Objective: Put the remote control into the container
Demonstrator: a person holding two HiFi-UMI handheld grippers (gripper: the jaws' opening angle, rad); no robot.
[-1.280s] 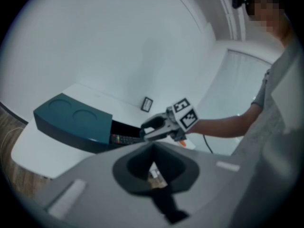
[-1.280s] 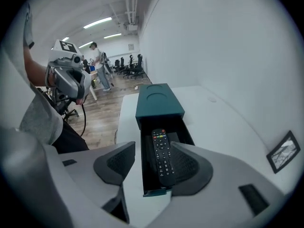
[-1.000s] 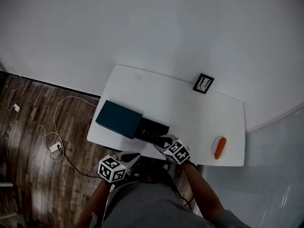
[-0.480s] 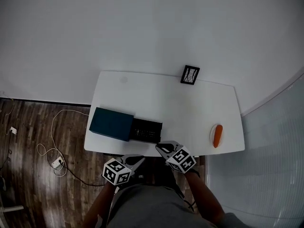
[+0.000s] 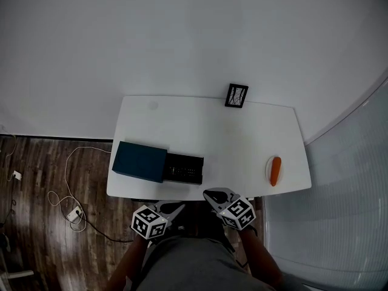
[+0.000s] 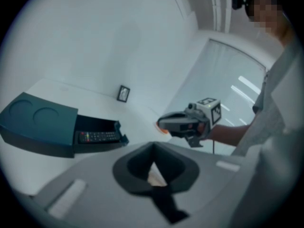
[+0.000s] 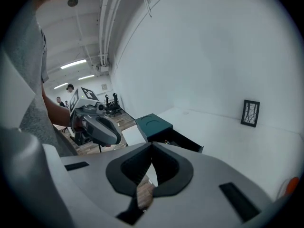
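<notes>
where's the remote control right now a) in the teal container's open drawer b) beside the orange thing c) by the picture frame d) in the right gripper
a: the left gripper view shows the remote control lying in the pulled-out drawer of the teal container.

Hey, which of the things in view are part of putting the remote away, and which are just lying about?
Part of the job:
remote control, lying in the open drawer
teal container

Just lying about:
picture frame
orange object near the table's right edge
cable on the floor
</notes>
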